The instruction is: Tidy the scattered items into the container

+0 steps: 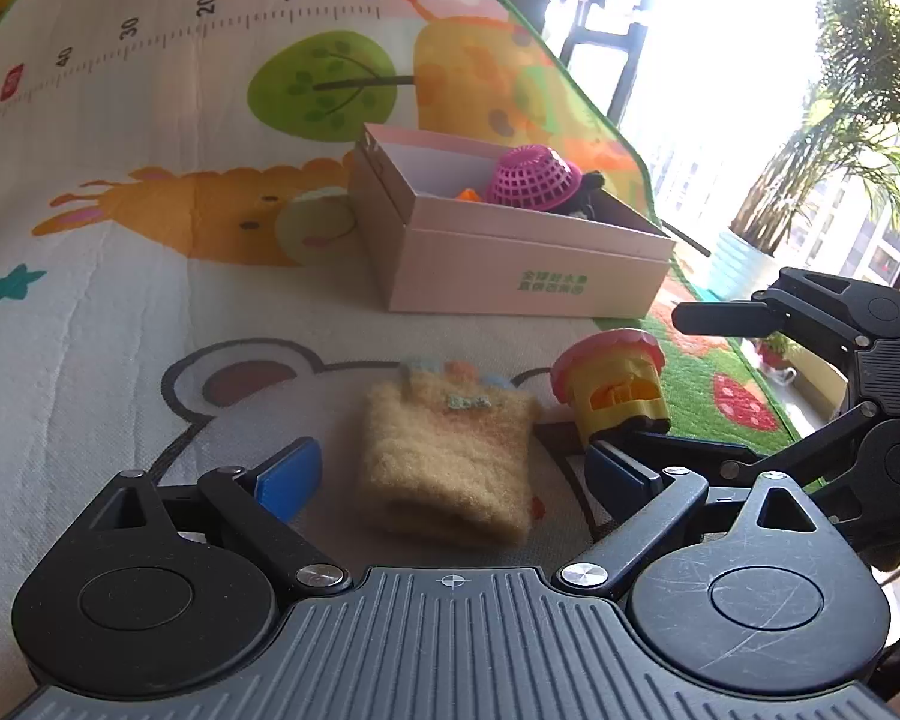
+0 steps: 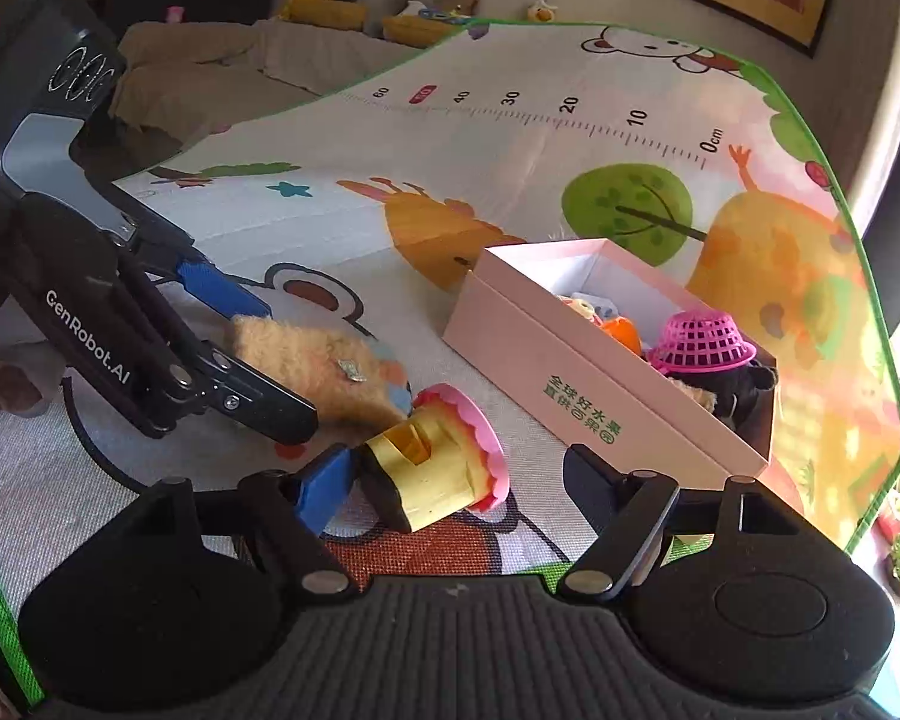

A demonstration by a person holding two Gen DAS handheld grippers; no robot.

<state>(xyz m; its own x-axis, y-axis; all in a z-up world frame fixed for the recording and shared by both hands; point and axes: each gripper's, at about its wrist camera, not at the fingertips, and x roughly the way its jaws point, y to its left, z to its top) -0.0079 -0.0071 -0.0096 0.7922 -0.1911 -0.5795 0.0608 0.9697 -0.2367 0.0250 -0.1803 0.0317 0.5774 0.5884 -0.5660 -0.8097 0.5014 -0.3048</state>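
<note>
I am holding my left gripper [image 1: 450,474] with its blue-padded fingers [image 1: 288,477] spread wide on either side of a fuzzy tan knitted pouch with a pastel trim [image 1: 447,450], which is lying flat on the cartoon-printed play mat [image 1: 120,300]; neither pad is pressing on it. My right gripper [image 2: 456,480] is also standing wide, and a small toy pot with a yellow body, black base and scalloped pink rim [image 2: 432,468] is lying tipped on its side between its fingers. The blue pad on the left finger [image 2: 321,486] is sitting right against the pot's dark base, while the other finger is well clear of the pink rim, so nothing is clamped. The pot and the pouch are lying just beside each other, the two grippers close together over them.

Farther on, I am looking at the pale pink rectangular cardboard box with green lettering [image 2: 576,384], open at the top on the mat. Inside it, an upturned magenta plastic mesh basket [image 2: 705,339] is resting near one end, an orange piece [image 2: 621,330] beside it and something dark and furry [image 2: 744,387] beneath. Beyond the box the mat's printed ruler [image 2: 570,114] is running across.
</note>
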